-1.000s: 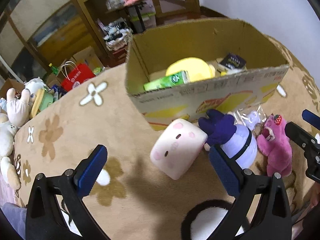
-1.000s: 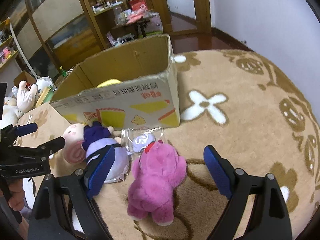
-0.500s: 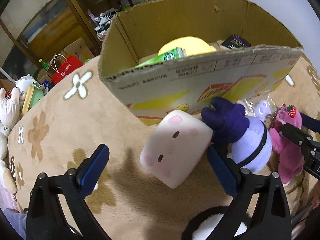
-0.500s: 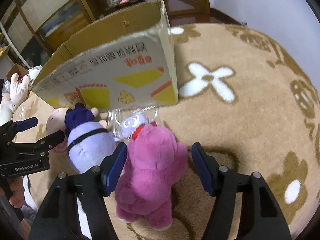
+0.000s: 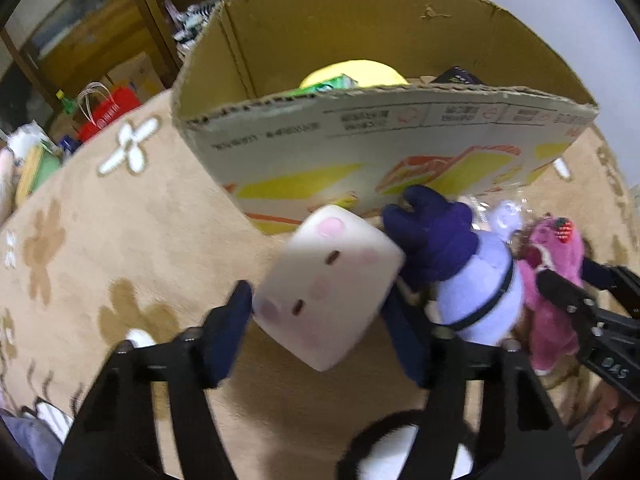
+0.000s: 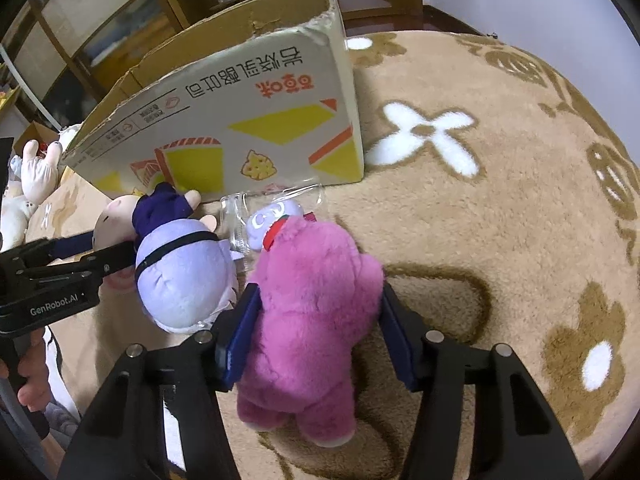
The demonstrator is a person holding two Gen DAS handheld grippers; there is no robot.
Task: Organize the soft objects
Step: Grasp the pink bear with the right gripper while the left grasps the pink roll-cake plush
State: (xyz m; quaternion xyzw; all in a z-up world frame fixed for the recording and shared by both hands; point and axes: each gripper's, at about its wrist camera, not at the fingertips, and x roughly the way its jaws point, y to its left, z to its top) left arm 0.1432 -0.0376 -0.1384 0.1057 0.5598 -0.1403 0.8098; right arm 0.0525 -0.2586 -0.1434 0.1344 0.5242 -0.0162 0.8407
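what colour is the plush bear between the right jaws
Bright magenta pink all over. The plush bear shows best in the right wrist view.

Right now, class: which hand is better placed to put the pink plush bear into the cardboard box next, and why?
Right. The right gripper already straddles the pink plush bear, its jaws closing on it, while the left gripper is closing around the white cube plush. The cardboard box stands just beyond.

Closing tool [image 6: 318, 334] around pink plush [image 6: 312, 316]
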